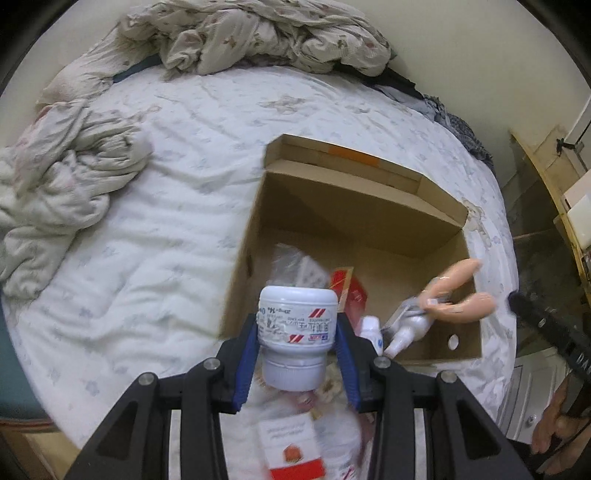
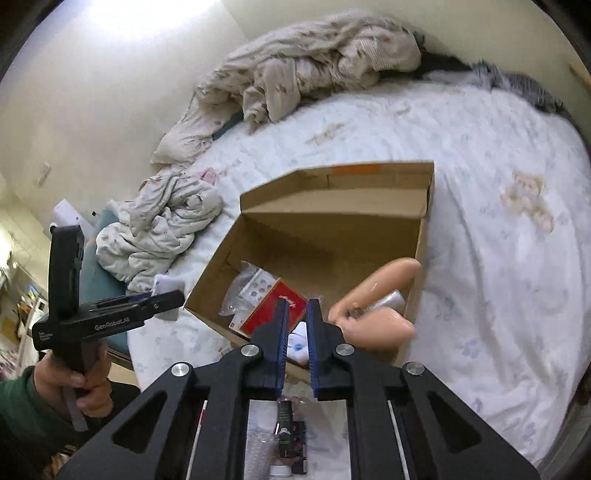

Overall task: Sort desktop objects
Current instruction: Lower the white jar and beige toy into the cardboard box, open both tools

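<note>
Spreading wide under everything is the bed [image 1: 155, 236], its white quilted cover printed with faint bears, crumpled blankets [image 1: 255, 33] heaped along the cream wall at the far side. On it sits the open cardboard box [image 1: 369, 206], flap up at the back, holding a red packet [image 1: 351, 291], a clear bag of blister packs [image 2: 247, 288] and a peach-coloured doll [image 1: 458, 295] lying tilted against the right wall of the box.

Now the left gripper [image 1: 297, 343]: its blue-padded fingers are pinching the white jar [image 1: 297, 325] by its sides, hovering at the box's near left corner. The jar's long axis runs along the fingers, base pointing away toward the box, lid toward the camera (its red-striped label reads upside down). It is squat, glossy white, label peeling.

The right gripper [image 2: 295, 332] hangs over the near edge of the box, fingers brought near each other with a narrow gap, nothing between them. A hand [image 2: 79, 384] with a green sleeve grips the left tool's handle.
</note>
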Motion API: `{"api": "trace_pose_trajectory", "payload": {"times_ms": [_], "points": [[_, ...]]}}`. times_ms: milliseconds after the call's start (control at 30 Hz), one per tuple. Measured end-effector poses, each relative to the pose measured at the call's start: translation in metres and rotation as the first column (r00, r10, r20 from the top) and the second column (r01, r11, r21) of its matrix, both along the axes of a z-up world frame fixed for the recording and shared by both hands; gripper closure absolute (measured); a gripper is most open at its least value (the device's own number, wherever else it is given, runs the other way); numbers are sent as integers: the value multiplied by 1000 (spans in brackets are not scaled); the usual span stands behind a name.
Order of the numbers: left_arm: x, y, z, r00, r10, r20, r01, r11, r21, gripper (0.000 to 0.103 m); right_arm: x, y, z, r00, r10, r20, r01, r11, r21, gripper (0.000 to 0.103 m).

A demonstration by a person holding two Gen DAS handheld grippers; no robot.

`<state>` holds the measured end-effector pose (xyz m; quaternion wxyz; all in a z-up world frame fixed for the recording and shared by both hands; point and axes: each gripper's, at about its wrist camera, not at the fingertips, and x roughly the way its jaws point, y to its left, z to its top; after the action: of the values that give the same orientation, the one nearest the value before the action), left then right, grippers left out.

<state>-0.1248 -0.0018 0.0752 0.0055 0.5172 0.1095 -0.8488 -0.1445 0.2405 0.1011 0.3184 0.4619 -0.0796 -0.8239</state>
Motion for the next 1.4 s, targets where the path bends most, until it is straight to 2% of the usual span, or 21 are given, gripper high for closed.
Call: {"api": "trace_pose_trajectory", "payload": {"times_ms": [133,267,400,500,600,633,667,833,867,900,967,1100,1200,1400], "points": [[-16,15,-6,1000,-27,6,27,1000,-2,63,0,-13,-5,1000,25,6,-25,1000,14,93],[-33,28,-17,998,-47,29,48,999,-9,63,0,-13,3,1000,18,-4,-18,1000,-6,93],[-53,42,-29,996,-64,56,65,998,-16,63,-7,-1,1,998,-54,7,54,998,21,87],[-68,53,-38,994,-76,76,78,997,-21,63,-15,10,-11,994,-98,52,96,994,44,85],[-83,63,-47,991,-87,100,89,996,-18,63,-19,25,-18,984,-143,102,142,990,26,73],[-86,67,-52,989,-90,120,90,996,-1,63,-19,28,-18,983,-150,105,149,989,18,59],[-88,71,-54,987,-92,128,92,996,5,63,-19,32,-18,982,-156,109,156,988,10,54],[-98,85,-63,988,-86,131,88,996,-11,62,-16,34,-7,984,-163,76,161,987,27,54],[-99,86,-67,986,-75,149,79,997,-19,61,-16,34,-5,984,-161,74,159,987,25,53],[-100,86,-71,982,-71,175,77,997,-29,51,-15,33,-4,985,-158,72,157,987,24,53],[-100,87,-74,977,-73,201,82,996,-36,37,-15,31,-2,986,-151,66,150,988,26,52],[-90,83,-66,979,-88,183,97,994,-44,36,-14,27,-1,988,-143,59,141,989,41,50],[-73,72,-55,982,-82,168,86,996,-14,36,-13,26,0,987,-150,51,148,988,53,42],[-28,48,-30,986,-98,132,100,995,-6,36,-9,20,3,990,-136,33,134,990,54,41]]}}
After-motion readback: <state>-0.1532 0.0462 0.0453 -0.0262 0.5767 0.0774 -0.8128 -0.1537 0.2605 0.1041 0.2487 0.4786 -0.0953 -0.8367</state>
